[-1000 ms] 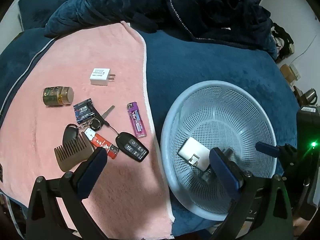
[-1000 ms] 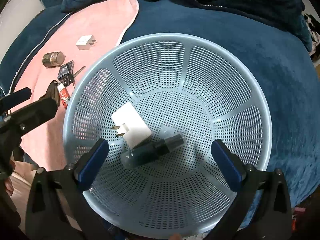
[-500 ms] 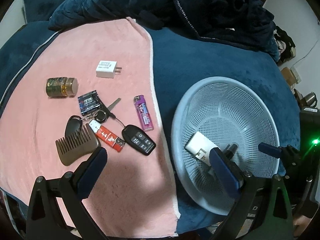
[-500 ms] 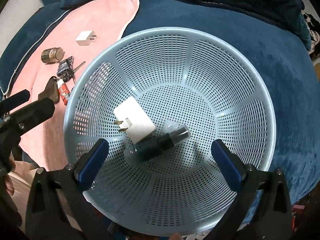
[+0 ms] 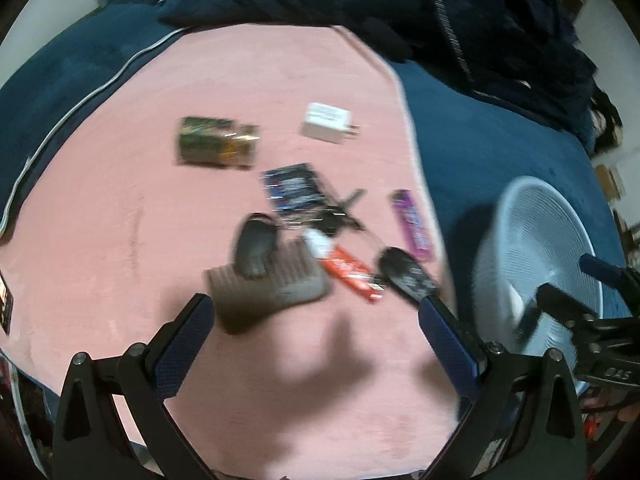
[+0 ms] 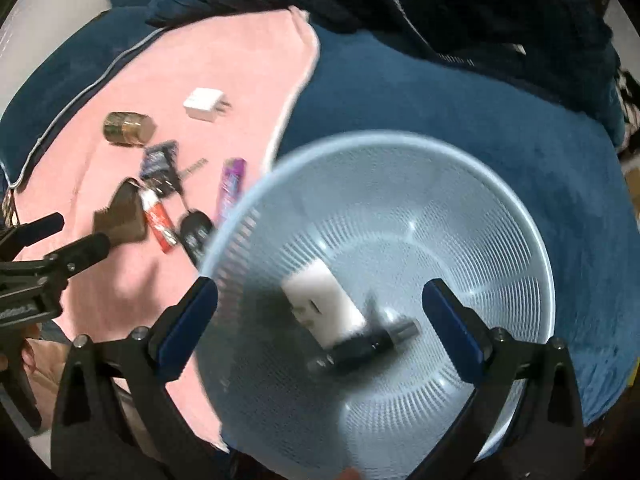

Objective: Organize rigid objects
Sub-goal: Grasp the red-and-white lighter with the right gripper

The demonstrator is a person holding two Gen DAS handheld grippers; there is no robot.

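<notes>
A pale blue mesh basket (image 6: 520, 240) sits on the blue bedding and holds a white charger (image 6: 324, 304) and a dark tube (image 6: 372, 346). It also shows at the right in the left wrist view (image 5: 536, 216). On the pink towel (image 5: 120, 220) lie a brown comb (image 5: 272, 292), a red lighter (image 5: 348, 274), a purple lighter (image 5: 412, 224), a car key (image 5: 408, 274), a small jar (image 5: 216, 142), a white plug (image 5: 328, 122) and a dark packet (image 5: 292, 188). My left gripper (image 5: 316, 320) is open and empty, just short of the comb. My right gripper (image 6: 320, 300) is open and empty above the basket.
A heap of dark blue blanket (image 5: 460, 12) lies along the far side. The towel's right edge (image 5: 416, 140) meets blue bedding (image 6: 440, 92). The other gripper shows at the left edge of the right wrist view (image 6: 52, 256).
My left gripper has swung left, from the basket's edge to over the towel near the comb. My right gripper has shifted a little left over the basket. Both views are motion-blurred now.
</notes>
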